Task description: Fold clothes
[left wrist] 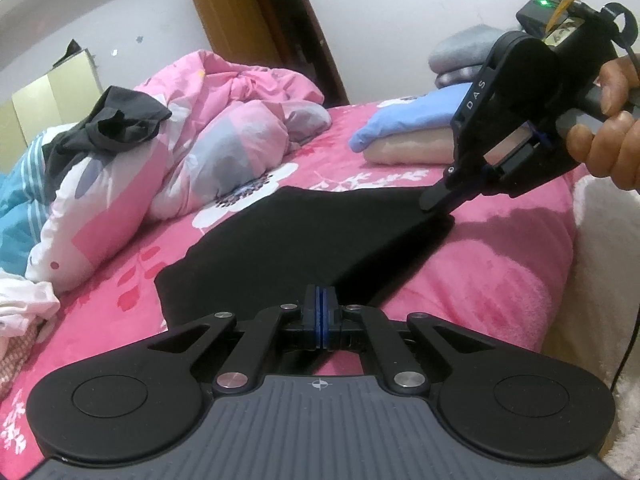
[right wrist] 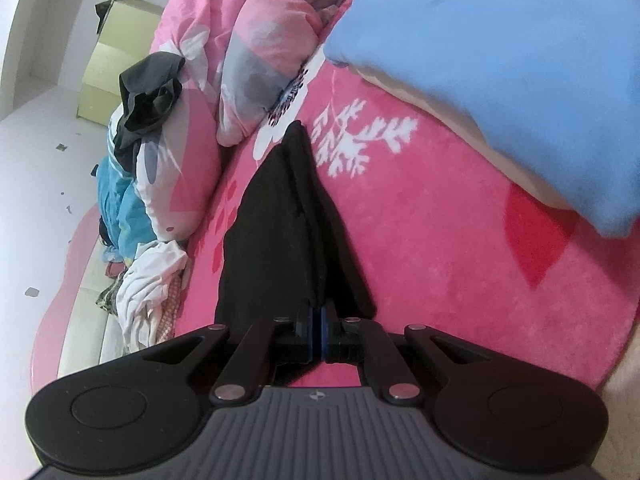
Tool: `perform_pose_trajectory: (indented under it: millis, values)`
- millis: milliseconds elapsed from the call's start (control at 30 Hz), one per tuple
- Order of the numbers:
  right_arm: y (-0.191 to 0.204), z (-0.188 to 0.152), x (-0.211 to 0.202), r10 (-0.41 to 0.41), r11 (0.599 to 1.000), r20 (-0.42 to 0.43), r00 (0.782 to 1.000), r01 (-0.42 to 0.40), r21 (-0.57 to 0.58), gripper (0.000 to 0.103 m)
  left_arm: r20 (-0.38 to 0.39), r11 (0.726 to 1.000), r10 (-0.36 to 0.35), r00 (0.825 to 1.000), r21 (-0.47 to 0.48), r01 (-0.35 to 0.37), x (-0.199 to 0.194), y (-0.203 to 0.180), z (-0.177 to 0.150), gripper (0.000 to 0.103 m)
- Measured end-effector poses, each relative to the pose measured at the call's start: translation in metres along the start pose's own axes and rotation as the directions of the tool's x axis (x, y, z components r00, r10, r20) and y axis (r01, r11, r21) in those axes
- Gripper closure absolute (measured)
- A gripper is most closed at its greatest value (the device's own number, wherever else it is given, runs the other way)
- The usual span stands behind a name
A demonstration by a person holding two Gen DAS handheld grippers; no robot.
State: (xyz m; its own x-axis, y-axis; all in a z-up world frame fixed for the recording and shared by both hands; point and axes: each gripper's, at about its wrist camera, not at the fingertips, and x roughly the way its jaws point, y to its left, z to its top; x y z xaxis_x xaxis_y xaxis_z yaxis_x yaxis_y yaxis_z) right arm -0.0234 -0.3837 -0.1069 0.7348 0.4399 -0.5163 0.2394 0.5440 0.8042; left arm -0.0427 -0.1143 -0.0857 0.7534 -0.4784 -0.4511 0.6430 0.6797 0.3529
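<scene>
A pink bedspread (left wrist: 460,280) with white flower prints fills both views. Bunched on its far side is a pink quilt (left wrist: 224,120), with a dark garment (left wrist: 120,120) thrown on top and a blue striped cloth (left wrist: 20,188) tucked beside it. At the head end lies a blue pillow (right wrist: 500,60) over a beige one (left wrist: 404,148), and grey folded blankets (left wrist: 460,56) sit behind by the wall. A brown door (left wrist: 256,24) stands at the back.

Centre stage: the black cloth (left wrist: 304,232) lies spread on the bedspread, stretched between the two grippers, one end raised toward each. From the right wrist camera it runs away as a long narrow wedge (right wrist: 280,220), folded along its length, its tip near the white flower print.

The left gripper (left wrist: 320,300) has its jaws pressed together on the near edge of the black cloth, blue pads meeting with fabric pinched between. The right gripper (right wrist: 319,316) is likewise clamped shut on its end of the cloth; in the left view it (left wrist: 434,200) angles down from the upper right, its tip buried in the far corner, a hand (left wrist: 612,128) wrapped round its handle. Just how much fabric sits between the right pads is hard to say, dark on dark.

A heap of white and patterned laundry (right wrist: 152,288) waits at the bed's edge.
</scene>
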Motion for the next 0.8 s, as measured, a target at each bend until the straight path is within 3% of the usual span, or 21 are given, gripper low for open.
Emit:
perform_pose_trajectory:
  millis: [333,600,800]
  values:
    - [0.014,-0.001,-0.009,-0.005,0.998,0.003,1.000,0.005,-0.062,0.101,-0.003,0.999,-0.035,0.999,-0.013,0.035,-0.003,0.005,0.000,0.103]
    - [0.005,-0.001,-0.004,-0.048,0.997,-0.010,0.999,0.047,-0.060,0.101,-0.021,0.998,-0.058,0.998,0.007,0.058,0.001,0.000,-0.005,0.103]
    - [0.007,-0.001,0.003,-0.099,0.988,-0.005,0.995,0.098,-0.121,0.101,-0.036,0.998,-0.070,0.997,-0.012,0.069,0.002,0.001,-0.011,0.103]
